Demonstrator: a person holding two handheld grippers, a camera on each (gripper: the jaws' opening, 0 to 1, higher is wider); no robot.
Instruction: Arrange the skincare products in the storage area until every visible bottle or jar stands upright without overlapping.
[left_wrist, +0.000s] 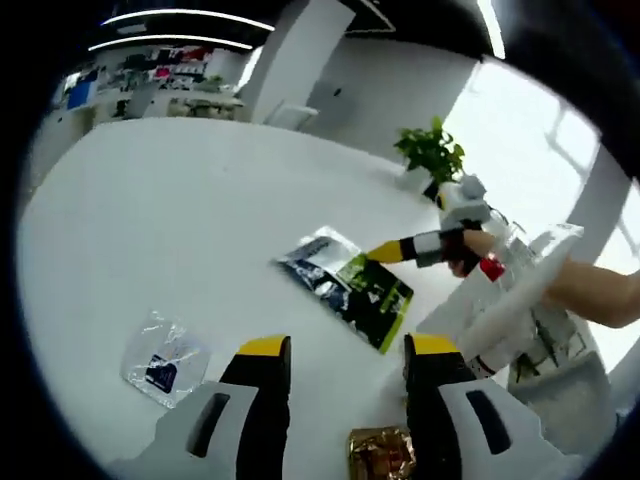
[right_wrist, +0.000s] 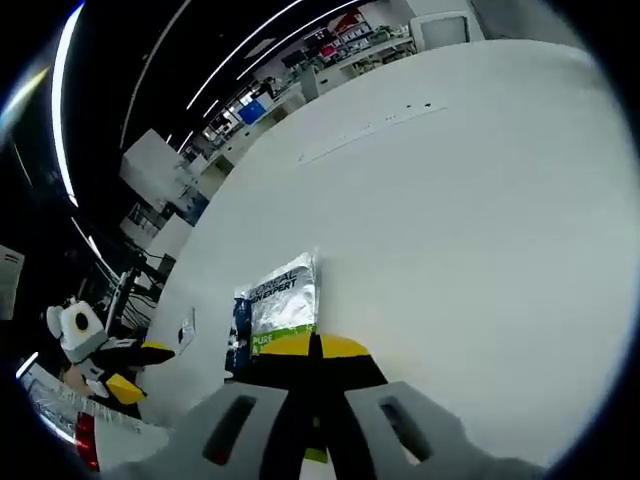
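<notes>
I've got the right tongs clenched on the green sachet, left tongs released just beside it, lifting it comes next I think.

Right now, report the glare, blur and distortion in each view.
Left gripper view: the window side at right is blown out, washing out the green potted plant; fisheye bends the white table edge; the silver, green and black foil sachet is soft. Right gripper view: ceiling light strips curve strongly; the same sachet reads sharper, with glare on the foil.
</notes>
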